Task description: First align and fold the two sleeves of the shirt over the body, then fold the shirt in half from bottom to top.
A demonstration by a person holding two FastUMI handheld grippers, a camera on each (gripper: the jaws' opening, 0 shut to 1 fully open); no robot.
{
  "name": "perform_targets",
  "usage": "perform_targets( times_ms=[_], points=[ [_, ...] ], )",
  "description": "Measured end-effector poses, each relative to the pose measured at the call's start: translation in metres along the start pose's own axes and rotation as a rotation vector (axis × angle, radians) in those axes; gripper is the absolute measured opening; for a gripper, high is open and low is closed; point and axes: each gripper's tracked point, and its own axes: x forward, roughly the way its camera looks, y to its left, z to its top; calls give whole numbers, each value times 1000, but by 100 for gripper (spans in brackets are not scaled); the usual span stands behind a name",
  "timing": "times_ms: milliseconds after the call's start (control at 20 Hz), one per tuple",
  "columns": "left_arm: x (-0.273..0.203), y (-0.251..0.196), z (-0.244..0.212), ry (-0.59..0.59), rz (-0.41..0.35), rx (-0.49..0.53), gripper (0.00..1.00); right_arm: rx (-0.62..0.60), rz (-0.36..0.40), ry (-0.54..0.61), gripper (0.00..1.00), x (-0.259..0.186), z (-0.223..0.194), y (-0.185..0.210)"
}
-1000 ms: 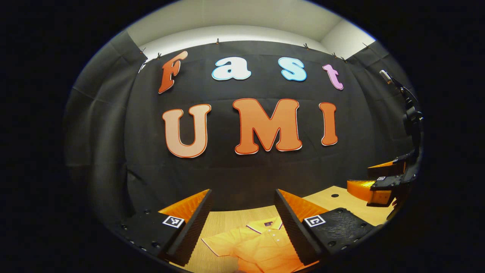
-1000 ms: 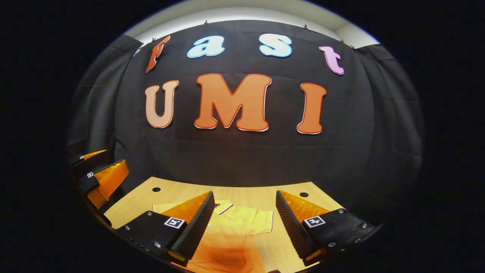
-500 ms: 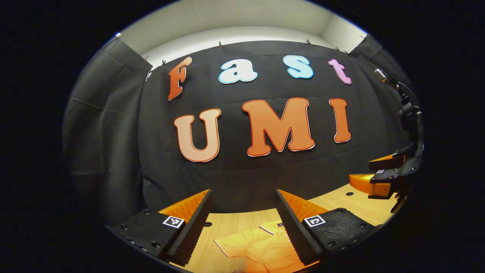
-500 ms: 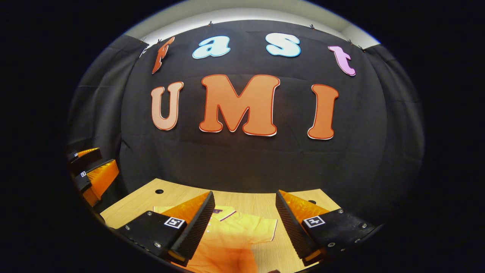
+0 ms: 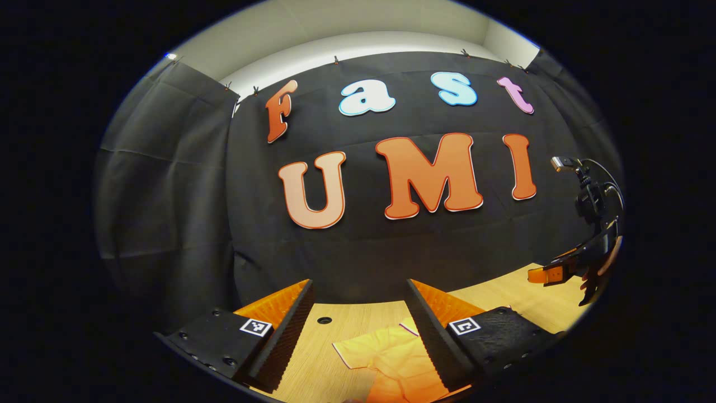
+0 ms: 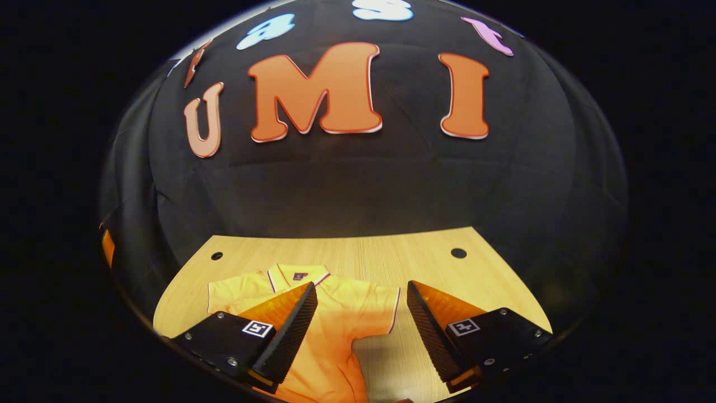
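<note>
An orange polo shirt (image 6: 335, 324) lies flat on the wooden table (image 6: 447, 280), collar (image 6: 296, 274) toward the far wall and both short sleeves spread out. My right gripper (image 6: 361, 286) hovers above it, open and holding nothing, with the shirt's right sleeve (image 6: 377, 308) between its fingers. In the left gripper view the shirt (image 5: 391, 364) shows low between the fingers, its left sleeve (image 5: 358, 352) nearest. My left gripper (image 5: 358, 282) is open and holds nothing, off the cloth. The right gripper (image 5: 551, 273) appears at the far right above the table, held by a hand.
Black cloth walls close the table on three sides. Small round holes sit in the tabletop near its far corners (image 6: 216, 256) (image 6: 458, 253) (image 5: 324, 321). Bare wood lies to the right of the shirt (image 6: 475, 291).
The right gripper has tipped down toward the table, so more of the shirt shows. The left gripper has swung left, bringing the shirt's left sleeve between its fingers.
</note>
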Motion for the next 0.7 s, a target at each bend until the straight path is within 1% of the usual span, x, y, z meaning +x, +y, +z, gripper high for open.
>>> perform_targets(
  times_ms=[100,250,350,450,550,700],
  points=[
    [-5,6,-17,40,33,13,99,-8,-8,64,98,14,-10,-12],
    [-17,17,-32,79,84,19,99,-6,0,142,98,35,-21,-18],
    [-25,28,-39,98,127,17,99,16,19,213,98,49,-33,-20],
    [-33,35,-47,118,166,12,99,23,45,309,98,64,-50,-22],
    [-41,43,-54,141,205,24,99,5,34,381,96,80,-66,-31],
    [-55,48,-67,186,246,33,99,-12,27,450,92,103,-82,-35]
  ],
)
